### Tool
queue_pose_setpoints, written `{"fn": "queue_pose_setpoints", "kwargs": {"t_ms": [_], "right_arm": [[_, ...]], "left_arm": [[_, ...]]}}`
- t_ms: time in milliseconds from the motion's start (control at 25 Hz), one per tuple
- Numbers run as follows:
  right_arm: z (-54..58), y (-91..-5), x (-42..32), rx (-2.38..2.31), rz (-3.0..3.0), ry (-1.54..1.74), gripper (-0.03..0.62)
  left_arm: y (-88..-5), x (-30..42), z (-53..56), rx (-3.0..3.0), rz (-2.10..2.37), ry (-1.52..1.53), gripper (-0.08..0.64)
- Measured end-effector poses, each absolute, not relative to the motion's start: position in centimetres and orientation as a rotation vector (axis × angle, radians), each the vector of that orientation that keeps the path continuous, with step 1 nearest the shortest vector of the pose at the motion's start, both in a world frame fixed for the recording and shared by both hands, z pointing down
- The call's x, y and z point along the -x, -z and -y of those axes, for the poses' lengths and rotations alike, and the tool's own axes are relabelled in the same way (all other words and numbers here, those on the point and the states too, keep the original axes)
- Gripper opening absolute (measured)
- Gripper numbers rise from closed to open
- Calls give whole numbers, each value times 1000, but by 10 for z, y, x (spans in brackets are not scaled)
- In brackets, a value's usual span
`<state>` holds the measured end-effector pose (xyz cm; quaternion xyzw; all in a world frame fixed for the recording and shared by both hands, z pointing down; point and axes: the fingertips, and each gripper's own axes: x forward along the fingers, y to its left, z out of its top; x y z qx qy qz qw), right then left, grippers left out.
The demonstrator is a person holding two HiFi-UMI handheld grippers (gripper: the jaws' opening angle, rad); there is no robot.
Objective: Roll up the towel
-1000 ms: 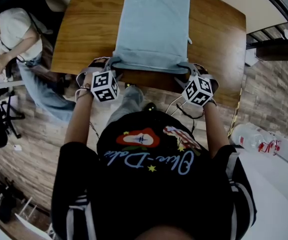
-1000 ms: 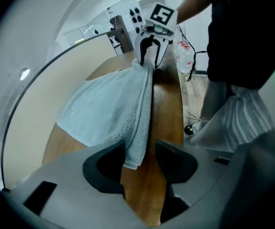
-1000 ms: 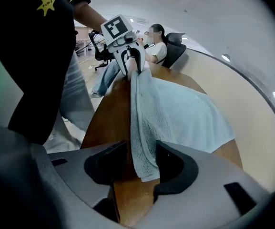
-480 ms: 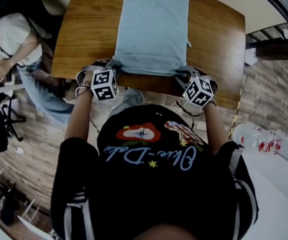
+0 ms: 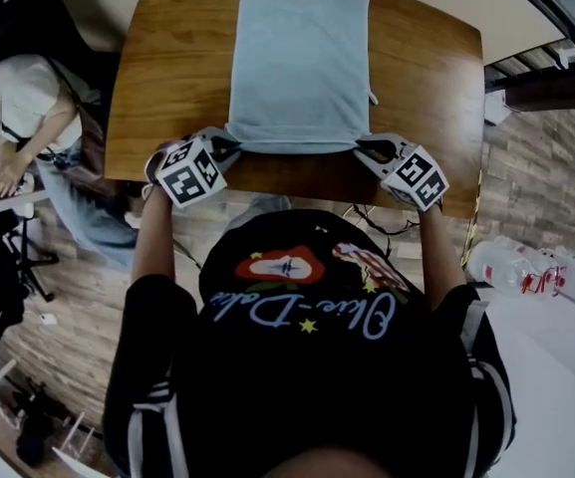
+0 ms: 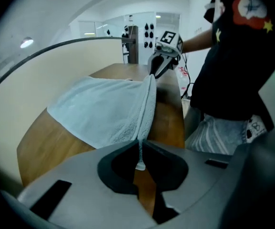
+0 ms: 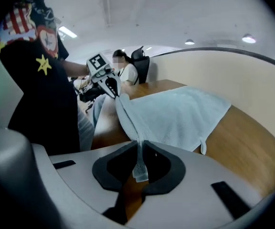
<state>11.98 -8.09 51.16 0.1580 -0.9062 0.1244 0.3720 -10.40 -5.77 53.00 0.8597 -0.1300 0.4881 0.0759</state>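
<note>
A light blue towel (image 5: 302, 63) lies flat along the middle of the wooden table (image 5: 167, 78). Its near edge is stretched taut between my two grippers. My left gripper (image 5: 227, 147) is shut on the near left corner, and a thin fold of cloth (image 6: 139, 149) shows pinched between its pads. My right gripper (image 5: 365, 148) is shut on the near right corner (image 7: 138, 154). Both pairs of jaws have just been closing with the towel between them. Each gripper view shows the other gripper at the far end of the raised hem (image 6: 162, 61) (image 7: 107, 82).
The table's near edge (image 5: 297, 192) runs just under the grippers, against my body. A person (image 5: 28, 88) sits at the left beside the table. Water bottles (image 5: 526, 272) lie on a white surface at the right. A dark rail (image 5: 546, 88) crosses at the right.
Both grippers went from open at the towel's near corners to shut on them. They rose a little and rolled outward, lifting the near hem off the table.
</note>
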Motion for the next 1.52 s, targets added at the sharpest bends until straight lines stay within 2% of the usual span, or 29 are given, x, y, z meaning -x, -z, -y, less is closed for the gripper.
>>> {"fn": "queue_pose_setpoints", "kwargs": {"t_ms": [200,680,760,880,1160,1320,1520], "right_arm": [[108,-505,-118,-524,2351,-409,34],[164,-528,-121,-694,2155,-283,37],[172,-533,-126,-745,2113,-274,86],[176,-541,-126,-752,2059,-240,106],[176,-545,-123,-780,2032,-182,104],[185,-526,-127,-853,2103,-213,137],[183,-485,-138,-957,2225,-184,140]], "left_arm": [[-523,110,95,-2590,437,-1415,23],[-541,106,153,-2643,562,-1480,25],[-544,101,158,-2660,574,-1478,25],[-549,98,163,-2670,600,-1456,27],[-549,103,163,-2688,700,-1416,69],[-529,121,179,-2572,921,-1152,185],[-485,131,177,-2583,1099,-998,184]]}}
